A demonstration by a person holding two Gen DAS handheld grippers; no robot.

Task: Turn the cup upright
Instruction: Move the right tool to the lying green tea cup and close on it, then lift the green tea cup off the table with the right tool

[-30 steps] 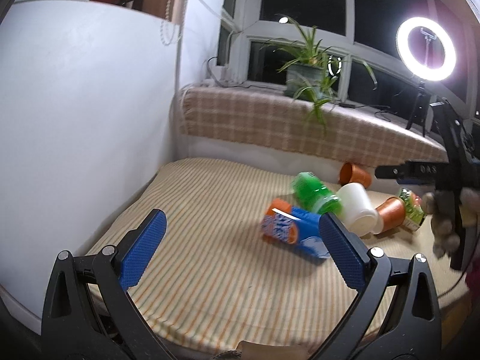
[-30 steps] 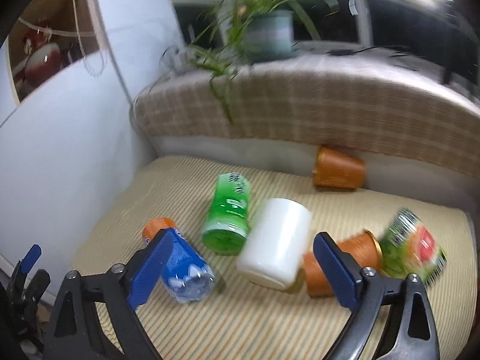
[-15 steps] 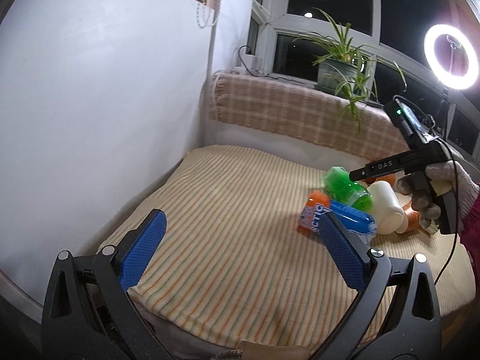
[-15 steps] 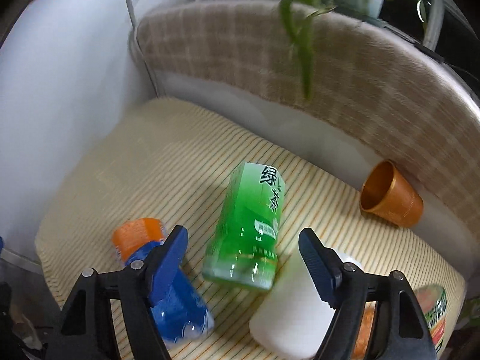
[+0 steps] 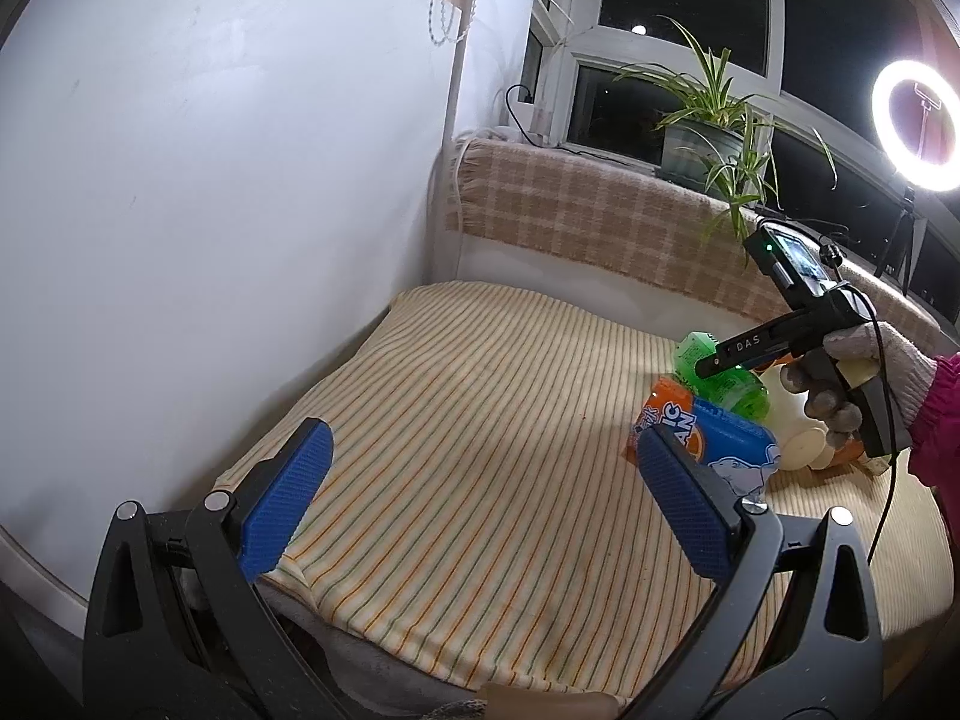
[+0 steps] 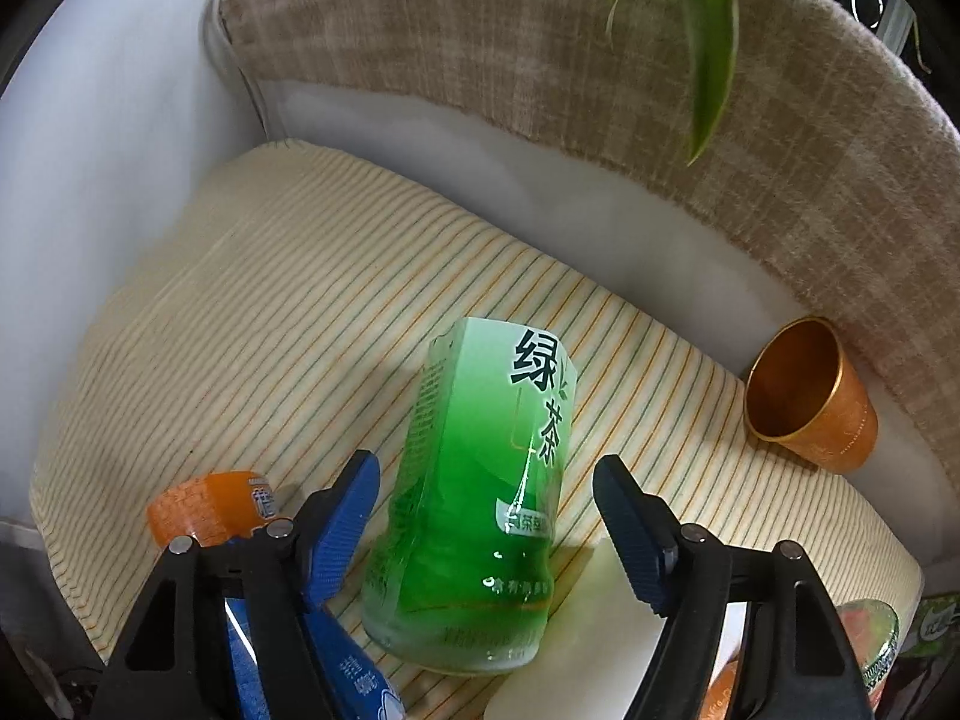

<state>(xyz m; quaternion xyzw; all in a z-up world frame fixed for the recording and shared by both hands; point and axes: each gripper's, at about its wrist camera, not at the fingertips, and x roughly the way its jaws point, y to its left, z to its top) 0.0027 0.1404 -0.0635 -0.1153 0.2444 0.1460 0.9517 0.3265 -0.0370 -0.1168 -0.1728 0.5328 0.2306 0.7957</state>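
Observation:
A green tea cup (image 6: 480,510) lies on its side on the striped cushion (image 6: 252,324). My right gripper (image 6: 486,534) is open, its blue fingers on either side of the cup's lower half, not touching it. In the left wrist view the same green cup (image 5: 720,378) lies at the right, under the right gripper's black body (image 5: 780,336) held by a gloved hand (image 5: 864,378). My left gripper (image 5: 480,504) is open and empty over the near part of the cushion (image 5: 480,420).
A blue-and-orange cup (image 5: 702,444) and a white cup (image 5: 792,438) lie beside the green one. A copper cup (image 6: 810,396) lies on its side by the plaid backrest (image 6: 540,42). A white wall (image 5: 210,210) borders the left. A potted plant (image 5: 714,126) and a ring light (image 5: 918,126) stand behind.
My right gripper has moved down and closer until its fingers straddle the green cup. My left gripper has pulled back and turned left, so the cups sit further right.

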